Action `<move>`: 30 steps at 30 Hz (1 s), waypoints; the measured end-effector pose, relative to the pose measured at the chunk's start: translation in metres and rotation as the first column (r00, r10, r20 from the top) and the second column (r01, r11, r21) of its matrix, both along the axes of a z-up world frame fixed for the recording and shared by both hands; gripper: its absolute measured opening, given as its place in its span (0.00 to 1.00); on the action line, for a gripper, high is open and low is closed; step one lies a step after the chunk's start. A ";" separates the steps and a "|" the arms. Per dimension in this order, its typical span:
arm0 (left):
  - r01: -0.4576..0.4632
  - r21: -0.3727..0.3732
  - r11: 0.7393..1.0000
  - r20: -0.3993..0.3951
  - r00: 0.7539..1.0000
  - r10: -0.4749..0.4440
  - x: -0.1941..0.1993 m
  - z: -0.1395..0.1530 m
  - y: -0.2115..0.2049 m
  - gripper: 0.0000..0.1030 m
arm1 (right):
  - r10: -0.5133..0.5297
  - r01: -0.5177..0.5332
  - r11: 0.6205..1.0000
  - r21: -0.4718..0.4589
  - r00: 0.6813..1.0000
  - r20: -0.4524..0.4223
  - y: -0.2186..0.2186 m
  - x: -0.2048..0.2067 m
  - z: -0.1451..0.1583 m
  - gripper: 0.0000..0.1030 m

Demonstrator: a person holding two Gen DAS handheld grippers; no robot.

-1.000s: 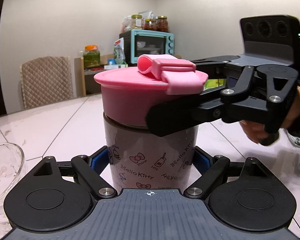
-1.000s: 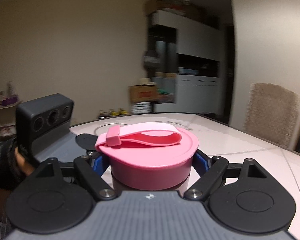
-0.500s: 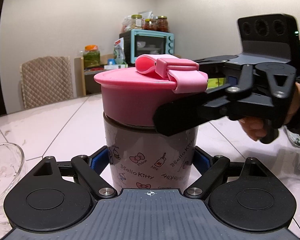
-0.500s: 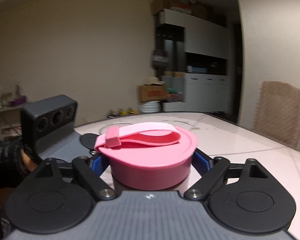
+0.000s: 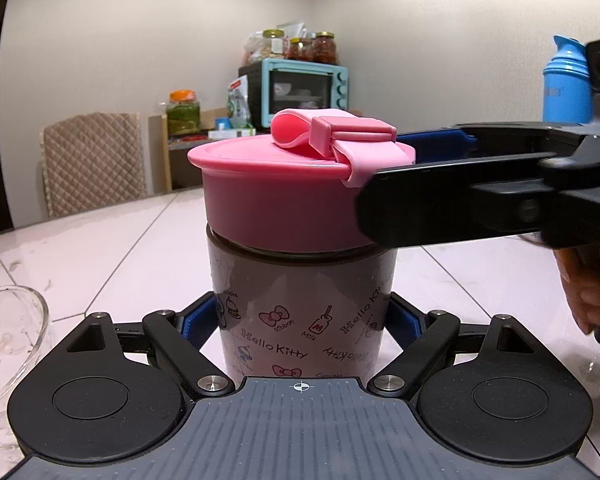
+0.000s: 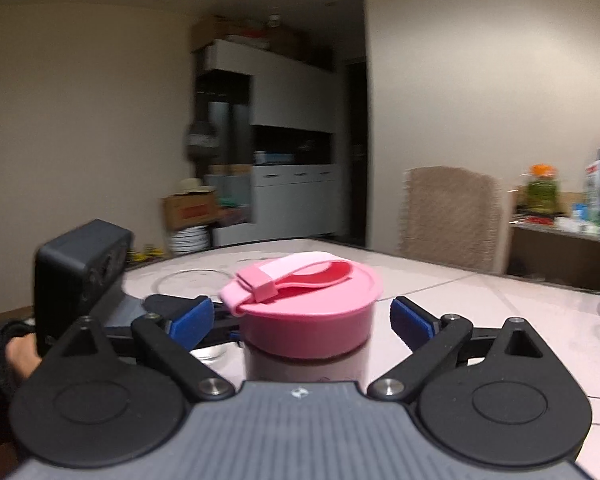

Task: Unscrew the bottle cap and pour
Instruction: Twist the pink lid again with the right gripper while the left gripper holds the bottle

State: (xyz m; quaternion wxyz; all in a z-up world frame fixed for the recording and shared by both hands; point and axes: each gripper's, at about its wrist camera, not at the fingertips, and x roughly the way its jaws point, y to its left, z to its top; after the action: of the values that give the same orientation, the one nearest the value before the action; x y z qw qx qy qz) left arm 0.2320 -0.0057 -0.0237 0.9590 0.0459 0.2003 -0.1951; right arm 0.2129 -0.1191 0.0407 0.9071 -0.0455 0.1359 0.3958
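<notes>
A Hello Kitty bottle (image 5: 300, 300) stands upright on the white table (image 5: 100, 256), and my left gripper (image 5: 301, 322) is shut on its lower body. Its pink screw cap (image 5: 284, 204), with a pink strap (image 5: 331, 136) across the top, sits on the bottle. In the right wrist view my right gripper (image 6: 303, 319) straddles the cap (image 6: 307, 320). Its jaws are opening, and both blue pads (image 6: 192, 318) stand clear of the cap's sides. One black finger (image 5: 439, 204) of the right gripper reaches in from the right at cap height.
A glass bowl (image 5: 8, 340) sits at the left edge, close to the left gripper. A blue bottle (image 5: 565, 80) stands at the back right. A person's hand (image 5: 579, 292) holds the right gripper's handle. A padded chair (image 5: 92, 160) and a shelf with a teal toaster oven (image 5: 303, 88) stand behind the table.
The right gripper let go of the pink cap: its pads spread apart. It swung sideways, so its view now faces further right. The left gripper and the bottle stayed put.
</notes>
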 end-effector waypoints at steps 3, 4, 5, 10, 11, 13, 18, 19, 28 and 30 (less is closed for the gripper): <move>0.000 0.000 1.000 0.000 1.000 0.000 0.000 0.000 0.000 0.87 | -0.043 0.044 0.999 0.020 0.999 -0.013 0.004 -0.001 -0.006 0.96; 0.000 0.000 1.000 0.000 1.000 0.000 0.000 0.000 0.000 0.87 | -0.047 0.048 0.999 0.022 0.999 -0.016 0.004 -0.001 -0.008 0.96; 0.000 0.000 1.000 0.000 1.000 0.000 0.000 0.000 0.000 0.87 | -0.054 0.054 0.998 0.026 0.998 -0.020 0.005 -0.002 -0.010 0.96; 0.000 0.000 1.000 0.000 1.000 0.000 0.000 0.000 -0.001 0.87 | -0.078 0.078 0.997 0.025 0.997 -0.026 0.017 0.001 -0.017 0.96; 0.000 0.000 1.000 0.000 1.000 0.000 0.000 0.000 -0.001 0.87 | -0.078 0.078 0.997 0.024 0.997 -0.025 0.020 0.002 -0.017 0.96; 0.000 0.000 1.000 0.000 1.000 0.000 -0.001 0.000 -0.001 0.87 | -0.082 0.083 0.996 0.023 0.996 -0.023 0.020 0.001 -0.019 0.96; 0.000 0.000 1.000 0.000 1.000 0.000 -0.001 0.000 0.000 0.88 | -0.105 0.106 0.994 0.021 0.994 -0.016 0.027 0.003 -0.018 0.96; 0.000 0.000 1.000 0.000 1.000 0.000 -0.001 0.000 0.000 0.88 | -0.111 0.112 0.994 0.017 0.994 -0.016 0.028 0.004 -0.019 0.96; 0.000 0.000 1.000 0.000 1.000 0.000 -0.002 -0.001 0.000 0.87 | -0.142 0.142 0.990 0.006 0.990 -0.008 0.040 0.004 -0.018 0.96; 0.000 0.000 1.000 0.000 1.000 0.000 -0.002 -0.001 0.000 0.87 | -0.146 0.146 0.989 0.005 0.989 -0.007 0.042 0.005 -0.018 0.95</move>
State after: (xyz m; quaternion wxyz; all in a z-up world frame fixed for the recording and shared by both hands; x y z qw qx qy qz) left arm 0.2303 -0.0059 -0.0245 0.9590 0.0459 0.2003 -0.1950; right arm 0.2180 -0.0770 0.0225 0.9333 -0.0317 0.1409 0.3288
